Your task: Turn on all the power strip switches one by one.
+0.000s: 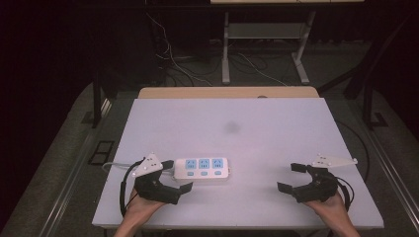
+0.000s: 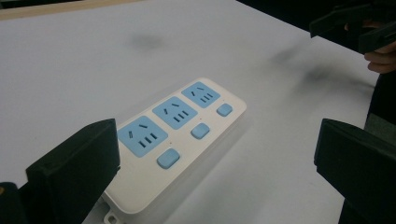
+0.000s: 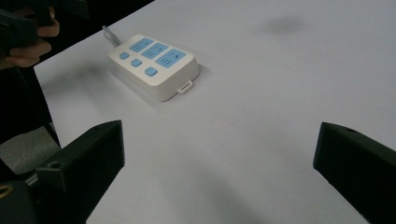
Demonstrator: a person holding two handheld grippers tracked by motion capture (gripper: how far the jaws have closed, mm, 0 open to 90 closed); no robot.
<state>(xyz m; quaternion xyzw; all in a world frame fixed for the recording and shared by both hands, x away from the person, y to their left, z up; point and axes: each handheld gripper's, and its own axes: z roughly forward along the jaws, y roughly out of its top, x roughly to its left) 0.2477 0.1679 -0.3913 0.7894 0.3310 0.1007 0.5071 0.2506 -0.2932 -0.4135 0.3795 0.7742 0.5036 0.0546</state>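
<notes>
Two grippers sit near the table's (image 1: 237,113) near edge, both with jaws spread wide and holding nothing. The left gripper (image 1: 178,177) hovers just beside the white power strip's (image 1: 201,169) left end; the right gripper (image 1: 292,177) is well apart, to its right.

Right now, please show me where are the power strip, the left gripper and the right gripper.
power strip (image 1: 202,168), high view, on its white top beside the middle socket.
left gripper (image 1: 176,182), high view, midway between its open jaw tips.
right gripper (image 1: 288,177), high view, midway between its open jaw tips.
</notes>
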